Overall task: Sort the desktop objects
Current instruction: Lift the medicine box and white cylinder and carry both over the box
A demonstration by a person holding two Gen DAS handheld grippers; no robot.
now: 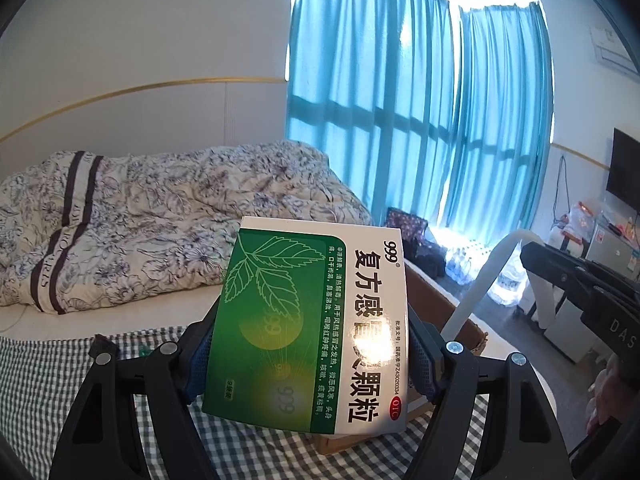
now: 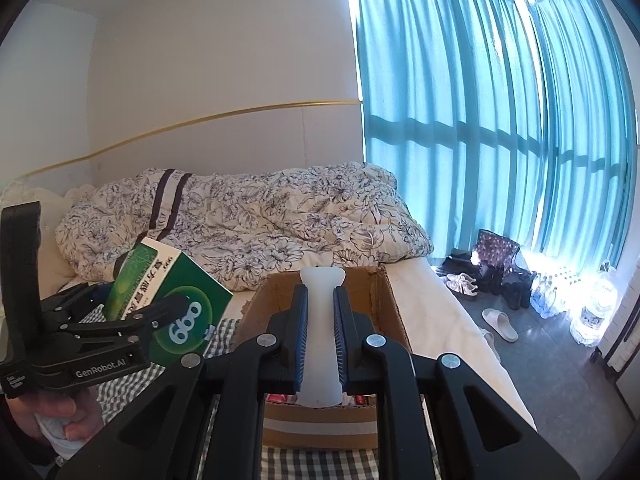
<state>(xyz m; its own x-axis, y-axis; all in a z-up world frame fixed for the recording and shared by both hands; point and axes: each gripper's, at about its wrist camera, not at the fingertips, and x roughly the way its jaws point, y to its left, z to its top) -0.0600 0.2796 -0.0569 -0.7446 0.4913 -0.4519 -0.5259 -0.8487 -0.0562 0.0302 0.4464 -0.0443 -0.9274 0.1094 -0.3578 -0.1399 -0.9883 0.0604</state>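
Nearest, the left gripper (image 1: pixel 310 354) clamps a green and white medicine box (image 1: pixel 316 320) above a checked cloth (image 1: pixel 48 380). Beside it, the right gripper (image 2: pixel 321 332) pinches a white plastic handle (image 2: pixel 322 320) over an open cardboard box (image 2: pixel 384 292). Behind lie a floral duvet (image 2: pixel 248 216) and blue curtains (image 2: pixel 480 100).

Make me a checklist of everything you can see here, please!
Surface: checked cloth over the bed.
Job's things: green medicine box; white plastic piece; cardboard box under it.
Clutter: red packets in the cardboard box, unclear what.
Grippers: left gripper shut on the medicine box; right gripper shut on the white piece.
Cables: dark cord by the far wall.
Surroundings: flowered quilt, blue curtains, shoes, water bottles.
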